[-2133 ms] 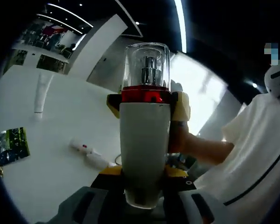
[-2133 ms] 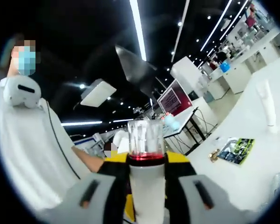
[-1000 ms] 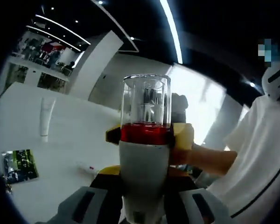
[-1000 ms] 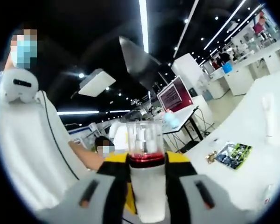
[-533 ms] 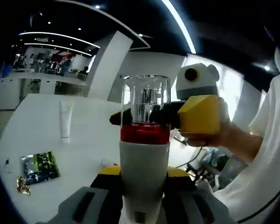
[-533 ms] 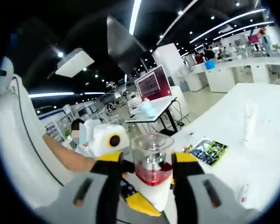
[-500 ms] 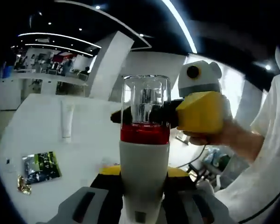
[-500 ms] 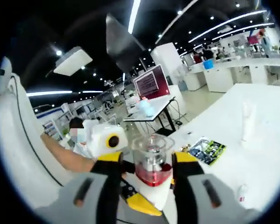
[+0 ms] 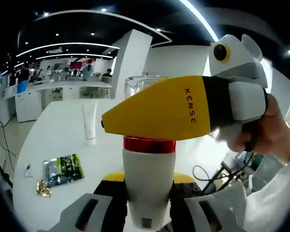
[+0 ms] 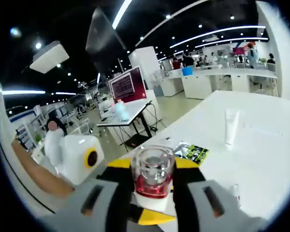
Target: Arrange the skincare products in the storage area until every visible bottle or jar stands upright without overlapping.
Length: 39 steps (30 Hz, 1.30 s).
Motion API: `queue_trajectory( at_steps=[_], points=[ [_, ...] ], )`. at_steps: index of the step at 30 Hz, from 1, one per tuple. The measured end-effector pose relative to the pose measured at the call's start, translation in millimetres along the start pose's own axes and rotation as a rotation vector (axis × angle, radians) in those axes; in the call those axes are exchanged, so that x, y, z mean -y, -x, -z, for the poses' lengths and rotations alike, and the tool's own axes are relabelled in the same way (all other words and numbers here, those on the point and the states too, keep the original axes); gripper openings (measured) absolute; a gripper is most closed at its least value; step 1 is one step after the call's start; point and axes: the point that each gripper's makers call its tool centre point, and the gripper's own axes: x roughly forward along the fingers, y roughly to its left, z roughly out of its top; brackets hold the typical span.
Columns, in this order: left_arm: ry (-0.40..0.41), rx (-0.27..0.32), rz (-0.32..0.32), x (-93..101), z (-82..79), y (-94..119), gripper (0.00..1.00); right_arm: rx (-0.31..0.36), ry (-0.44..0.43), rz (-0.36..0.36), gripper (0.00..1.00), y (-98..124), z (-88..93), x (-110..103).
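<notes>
Bottle: I see the bottle (image 9: 149, 181) standing between the left claw's (image 9: 147, 203) jaws, which grip its white body; the right claw (image 10: 153, 191) clamps its neck at the red band.
Other claw: in the left gripper view, the right claw's yellow jaw crosses in front of the bottle's cap.
Shapes: smooth matte white cylinder, glossy red ring, clear hard cap (image 10: 152, 164).
Table: white table (image 9: 53, 145); beyond the bottle lie a white tube (image 9: 89, 123) and a green foil sachet (image 9: 63, 169).
</notes>
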Motion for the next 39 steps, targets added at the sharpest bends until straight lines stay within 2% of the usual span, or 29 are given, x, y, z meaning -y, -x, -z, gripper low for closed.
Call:
queue_trajectory(
  at_steps=[4, 8, 16, 20, 26, 31, 33, 35, 37, 38, 39],
  points=[
    [-0.017, 0.015, -0.001, 0.8, -4.4, -0.2, 0.33, 0.036, 0.064, 0.013, 0.29, 4.6, -5.3, -2.0],
    [-0.047, 0.054, -0.024, -2.7, -13.0, -1.5, 0.33, 0.047, 0.116, 0.015, 0.29, 5.0, -12.2, -3.7],
    [-0.059, 0.096, -0.040, -9.4, -22.0, -0.7, 0.34, 0.054, 0.134, 0.004, 0.28, 1.6, -20.5, -2.1],
    [-0.070, 0.091, -0.045, -12.8, -20.7, 0.9, 0.33, 0.058, 0.125, -0.001, 0.28, -1.8, -22.2, -0.1],
    [-0.068, 0.057, -0.078, -24.7, -10.2, 6.5, 0.39, 0.065, 0.114, 0.007, 0.28, -6.6, -27.8, 10.2],
    [-0.046, 0.024, -0.154, -48.8, 7.2, 25.4, 0.48, 0.072, 0.117, 0.020, 0.28, -8.9, -33.2, 22.2],
    [-0.023, -0.020, -0.222, -67.5, 19.7, 36.7, 0.48, 0.070, 0.118, 0.027, 0.28, -9.7, -35.2, 30.0],
    [-0.030, -0.022, -0.234, -71.4, 20.8, 39.2, 0.49, 0.070, 0.117, 0.029, 0.28, -9.7, -35.6, 31.5],
    [-0.027, -0.021, -0.245, -77.0, 22.8, 43.4, 0.49, 0.072, 0.116, 0.044, 0.28, -8.6, -38.2, 45.7],
    [-0.029, -0.041, -0.296, -95.6, 31.4, 57.3, 0.49, 0.070, 0.117, 0.048, 0.28, -8.1, -38.8, 49.2],
    [-0.089, -0.080, -0.332, -107.0, 39.6, 65.6, 0.49, 0.068, 0.118, 0.053, 0.28, -7.6, -39.3, 52.7]
  ],
)
